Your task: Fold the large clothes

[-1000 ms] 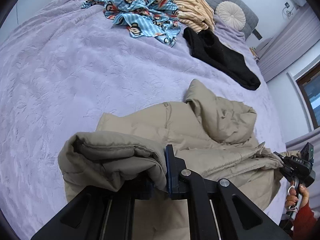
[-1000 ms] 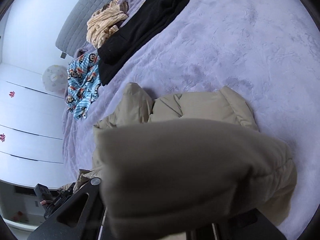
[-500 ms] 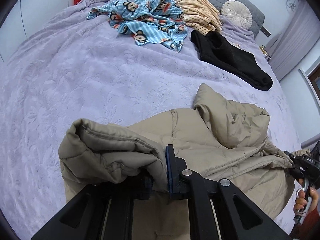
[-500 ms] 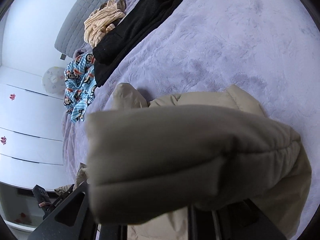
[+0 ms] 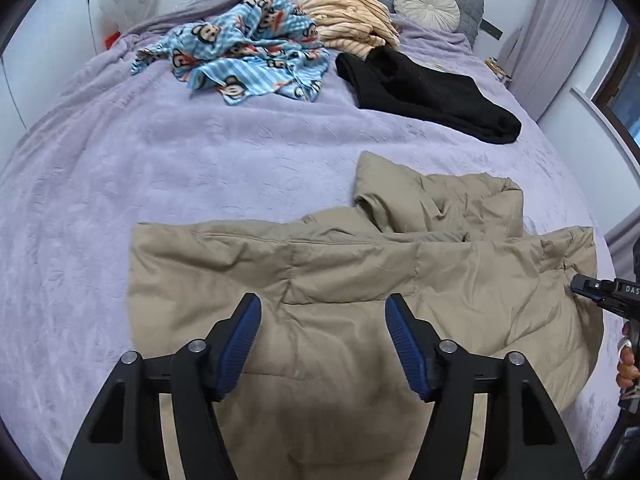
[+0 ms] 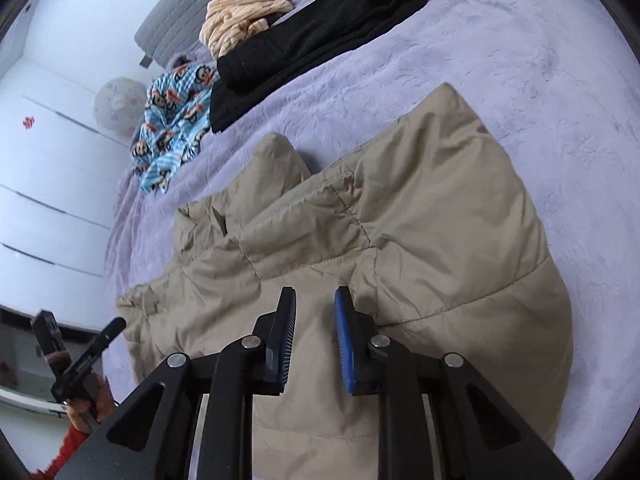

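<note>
A beige padded jacket (image 5: pixel 360 264) lies folded over on the lilac bedspread (image 5: pixel 200 168), its hood and collar bunched at the far side. My left gripper (image 5: pixel 323 304) hovers just above the jacket's near left part. Its jaws are opening, and nothing is between the blue pads. My right gripper (image 6: pixel 316 294) sits over the jacket (image 6: pixel 420 220) near its other end, jaws a little apart, gripping nothing. In the left wrist view its black tip (image 5: pixel 588 286) shows at the jacket's right edge, held by a hand.
At the head of the bed lie a blue monkey-print cloth (image 5: pixel 248 52), a cream striped garment (image 5: pixel 348 20), a black garment (image 5: pixel 428 96) and a round cushion (image 5: pixel 426 8). White wardrobe doors (image 6: pixel 40 160) stand along the bed's side.
Both grippers let go of the jacket folds they held and their jaws opened. The lifted half now lies flat across the rest of the jacket.
</note>
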{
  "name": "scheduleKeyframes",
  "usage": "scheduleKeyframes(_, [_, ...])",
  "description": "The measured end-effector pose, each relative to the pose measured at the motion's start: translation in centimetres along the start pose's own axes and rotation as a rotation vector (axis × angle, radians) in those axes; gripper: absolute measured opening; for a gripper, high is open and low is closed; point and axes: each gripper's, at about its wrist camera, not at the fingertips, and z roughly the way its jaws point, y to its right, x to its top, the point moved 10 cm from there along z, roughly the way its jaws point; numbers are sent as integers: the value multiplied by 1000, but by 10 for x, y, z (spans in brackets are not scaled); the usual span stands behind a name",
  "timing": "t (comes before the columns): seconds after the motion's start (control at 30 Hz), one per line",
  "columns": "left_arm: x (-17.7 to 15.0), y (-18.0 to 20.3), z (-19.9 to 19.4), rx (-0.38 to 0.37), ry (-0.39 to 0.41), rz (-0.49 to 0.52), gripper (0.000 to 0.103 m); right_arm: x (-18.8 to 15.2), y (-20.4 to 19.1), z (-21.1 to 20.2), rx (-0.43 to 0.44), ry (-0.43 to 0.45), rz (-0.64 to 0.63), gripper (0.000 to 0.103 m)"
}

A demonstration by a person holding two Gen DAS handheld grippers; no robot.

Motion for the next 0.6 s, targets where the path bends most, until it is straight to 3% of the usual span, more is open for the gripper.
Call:
scheduleKeyframes(0.1, [2, 24, 25, -6, -3, 40, 65, -1, -9, 21, -32, -33, -94, 22])
scheduleKeyframes(0.23, [9, 32, 59, 76, 16, 68, 65, 10, -11, 52, -92, -32, -177, 21])
scheduleKeyframes(0.37, [18, 23, 88, 88, 17, 21, 66, 26, 6, 71, -116, -21, -146, 12])
scheduleKeyframes(0.5, [28, 23, 106, 101, 13, 36, 66, 39, 15, 88, -115, -14, -115, 1])
scheduleKeyframes(0.6, [34, 21, 106, 106, 8, 60, 66, 47, 17, 89, -114, -14, -105, 0])
